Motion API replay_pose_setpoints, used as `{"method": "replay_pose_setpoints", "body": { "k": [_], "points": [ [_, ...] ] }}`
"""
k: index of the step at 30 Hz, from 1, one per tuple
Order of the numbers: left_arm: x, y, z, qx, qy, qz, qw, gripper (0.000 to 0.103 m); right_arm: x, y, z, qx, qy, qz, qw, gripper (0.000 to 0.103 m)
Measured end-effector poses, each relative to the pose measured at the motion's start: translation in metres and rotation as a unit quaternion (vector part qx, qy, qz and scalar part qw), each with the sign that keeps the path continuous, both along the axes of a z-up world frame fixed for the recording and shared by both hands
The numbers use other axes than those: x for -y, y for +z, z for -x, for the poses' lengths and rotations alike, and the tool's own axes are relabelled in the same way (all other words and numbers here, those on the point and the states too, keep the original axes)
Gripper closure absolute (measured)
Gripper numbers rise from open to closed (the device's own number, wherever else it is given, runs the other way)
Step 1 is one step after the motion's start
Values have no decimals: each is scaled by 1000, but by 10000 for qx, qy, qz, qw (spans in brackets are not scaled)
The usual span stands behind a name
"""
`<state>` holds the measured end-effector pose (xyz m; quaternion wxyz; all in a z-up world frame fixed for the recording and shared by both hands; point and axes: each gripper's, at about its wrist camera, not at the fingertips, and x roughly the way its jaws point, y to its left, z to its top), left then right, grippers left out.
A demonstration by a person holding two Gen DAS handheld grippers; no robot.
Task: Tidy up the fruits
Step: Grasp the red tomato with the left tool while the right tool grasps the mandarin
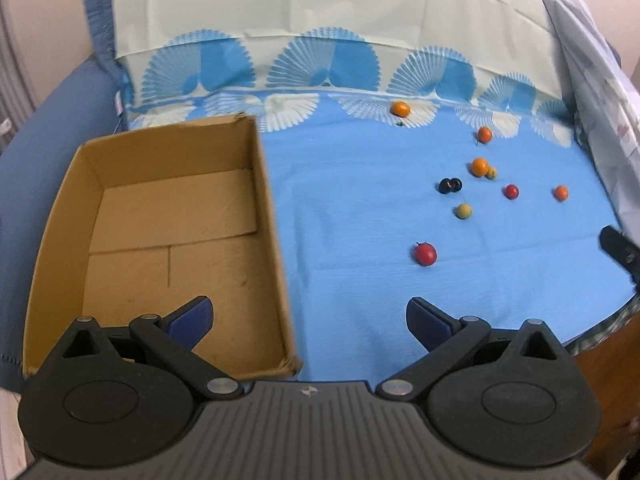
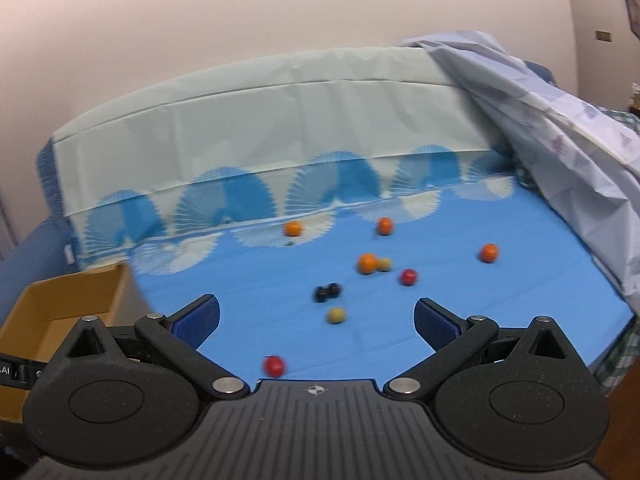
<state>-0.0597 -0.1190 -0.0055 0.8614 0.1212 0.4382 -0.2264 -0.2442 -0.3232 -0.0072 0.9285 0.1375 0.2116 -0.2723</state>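
Several small fruits lie scattered on a blue cloth (image 1: 352, 216): a red one (image 1: 425, 254) nearest, a yellow-green one (image 1: 463, 211), a dark pair (image 1: 450, 185), orange ones (image 1: 479, 166) and another red (image 1: 511, 191). An empty cardboard box (image 1: 276, 240) stands at the left. My left gripper (image 1: 310, 320) hangs open over the box's right wall, nothing between its fingers. My right gripper (image 2: 318, 322) is open above the cloth, with the red fruit (image 2: 274, 365) just below it and the yellow-green fruit (image 2: 336, 315) between its fingers' line of sight. The box corner (image 2: 80, 296) shows at left.
A pale patterned cloth (image 1: 320, 20) rises behind the fruits like a backrest. A crumpled white sheet (image 2: 560, 128) piles up on the right. The cloth's front edge drops off at the lower right (image 1: 600, 320). A dark tip of the other gripper (image 1: 618, 248) enters at right.
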Motion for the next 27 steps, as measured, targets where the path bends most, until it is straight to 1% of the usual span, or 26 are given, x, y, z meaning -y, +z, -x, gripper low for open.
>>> {"method": "replay_pose_setpoints", "body": {
  "k": [3,8,12,16,20,22,25,27],
  "points": [
    [22,-13,-5,98,-141,-208,9996,0,21,-8,1,-56,-197,6,9998,0],
    [60,-43,-20,54,-328,-420,9986,0,62,-29,-2,-272,-496,-21,9984,0],
    [91,-69,-36,-134,-382,-437,9982,0,101,-57,-11,-561,-667,-121,9961,0],
    [132,-99,-51,-370,-604,-453,9965,0,144,-89,-34,-833,-795,-90,9933,0],
    [177,-135,-64,-472,-859,-652,9930,0,205,-112,-62,-859,-1161,59,9895,1],
    [197,-153,-72,-550,-897,-789,9913,0,244,-126,-79,-880,-1440,47,9856,1],
    [217,-175,-82,-643,-872,-938,9897,0,309,-149,-102,-833,-1906,-254,9778,0],
    [225,-187,-88,-705,-847,-1017,9887,0,348,-167,-117,-890,-2181,-420,9710,1]
  ]
}}
